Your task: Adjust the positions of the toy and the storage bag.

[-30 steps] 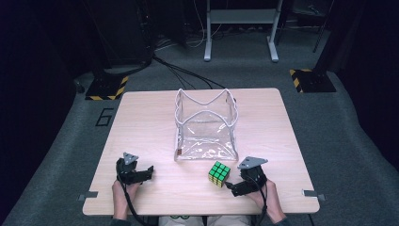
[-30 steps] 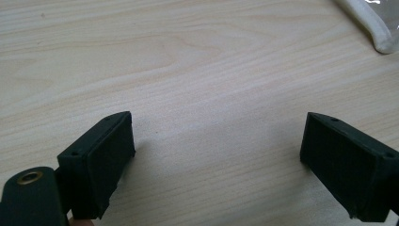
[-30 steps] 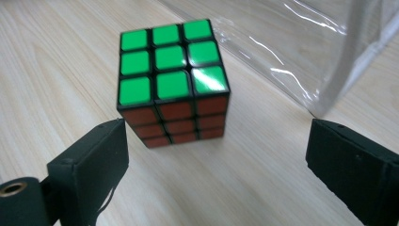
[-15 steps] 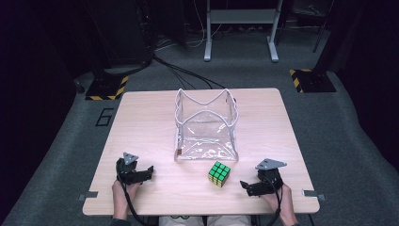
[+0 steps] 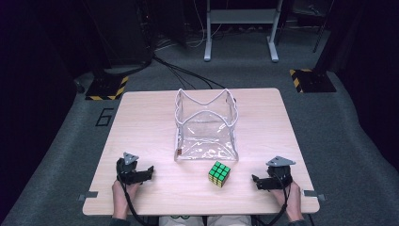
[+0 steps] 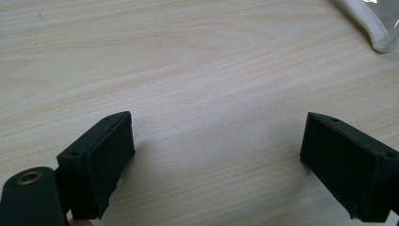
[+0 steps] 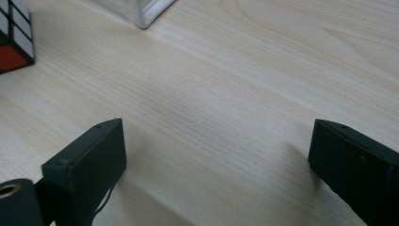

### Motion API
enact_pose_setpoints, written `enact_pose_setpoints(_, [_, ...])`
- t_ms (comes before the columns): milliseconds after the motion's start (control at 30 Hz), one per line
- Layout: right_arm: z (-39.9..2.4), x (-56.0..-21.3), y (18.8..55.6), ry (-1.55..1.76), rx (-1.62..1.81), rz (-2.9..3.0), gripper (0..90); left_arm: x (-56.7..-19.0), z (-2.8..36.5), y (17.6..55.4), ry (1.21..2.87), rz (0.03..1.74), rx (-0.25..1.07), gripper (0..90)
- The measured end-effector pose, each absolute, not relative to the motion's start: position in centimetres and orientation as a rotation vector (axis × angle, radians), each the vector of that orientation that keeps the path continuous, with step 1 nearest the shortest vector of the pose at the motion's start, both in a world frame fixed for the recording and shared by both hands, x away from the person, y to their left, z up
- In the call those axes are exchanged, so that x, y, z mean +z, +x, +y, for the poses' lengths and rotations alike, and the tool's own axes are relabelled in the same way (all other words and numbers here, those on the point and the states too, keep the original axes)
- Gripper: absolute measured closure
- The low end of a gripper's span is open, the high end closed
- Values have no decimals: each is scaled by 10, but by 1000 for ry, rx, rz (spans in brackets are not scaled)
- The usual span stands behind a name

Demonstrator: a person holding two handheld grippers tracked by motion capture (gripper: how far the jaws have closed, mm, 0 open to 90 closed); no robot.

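Nothing done yet, by the look of it. Cube (image 5: 219, 173) on the surface (image 5: 141, 122), just in front of the clear bag (image 5: 206, 125), between left tool (image 5: 139, 175) and right tool (image 5: 261, 182). Both tools wide open, holding nothing. Still to do: grab cube, probably drop into bag.

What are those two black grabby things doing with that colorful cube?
A person sits at the wooden table with a gripper in each hand. The left gripper and the right gripper both rest near the table's front edge, fingers wide open and holding nothing. The puzzle cube sits on the table between them, nearer the right gripper, and nobody is touching it. Just behind it stands a clear plastic bag, open at the top.
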State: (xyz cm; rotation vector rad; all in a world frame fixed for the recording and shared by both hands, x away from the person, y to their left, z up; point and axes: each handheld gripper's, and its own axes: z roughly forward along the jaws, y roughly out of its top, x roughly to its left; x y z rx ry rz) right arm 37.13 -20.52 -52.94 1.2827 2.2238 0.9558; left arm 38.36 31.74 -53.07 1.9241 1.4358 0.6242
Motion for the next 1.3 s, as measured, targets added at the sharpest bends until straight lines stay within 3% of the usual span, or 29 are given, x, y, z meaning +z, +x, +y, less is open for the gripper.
enact_pose_setpoints(367, [-207,-530,377,1303,946,2210,19,-523,317,390,1915,1391,563,62])
enact_pose_setpoints(700, [-207,-530,377,1302,942,2205,19,-477,309,405,1879,1289,481,66])
enact_pose_setpoints(1300, [-206,-530,377,1304,943,2203,20,-417,281,439,1961,1210,490,106])
